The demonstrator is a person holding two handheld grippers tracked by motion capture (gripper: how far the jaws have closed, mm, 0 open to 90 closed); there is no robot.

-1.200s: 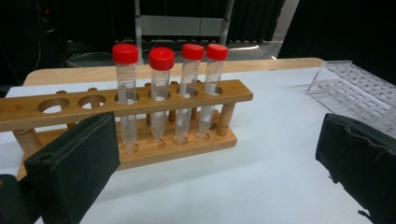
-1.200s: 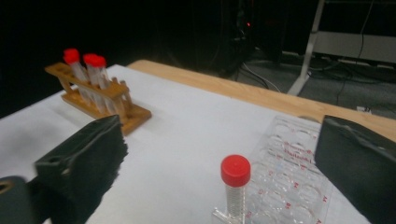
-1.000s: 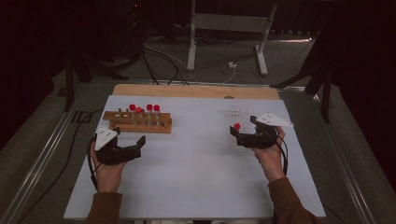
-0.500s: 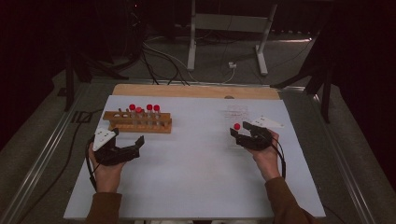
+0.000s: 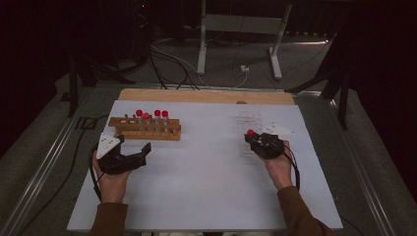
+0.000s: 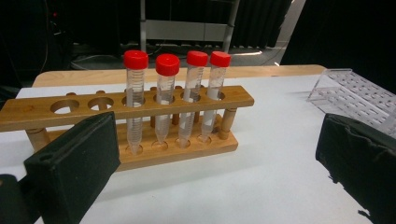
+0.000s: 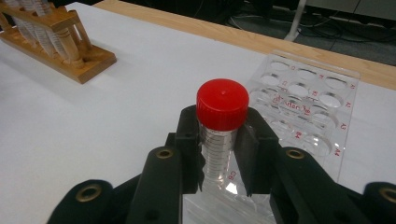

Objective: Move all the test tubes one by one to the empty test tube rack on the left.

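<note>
White tabletop: right gripper has just closed on a red-capped tube standing in the clear rack; left gripper waits wide open. Next, a straight lift.

R gripper: we see jaws closed on red-cap tube at clear rack.
L gripper: jaws apart, near wooden rack.

A laboratory-style recording setup is suggested by what is laid out on the white table: a wooden test-tube rack is stocked with red-capped graduated tubes, and a clear plastic rack marked with red well labels is placed beside it. The table is surrounded by black curtains, and loose cables and a metal stand are seen on the grey floor behind.
</note>
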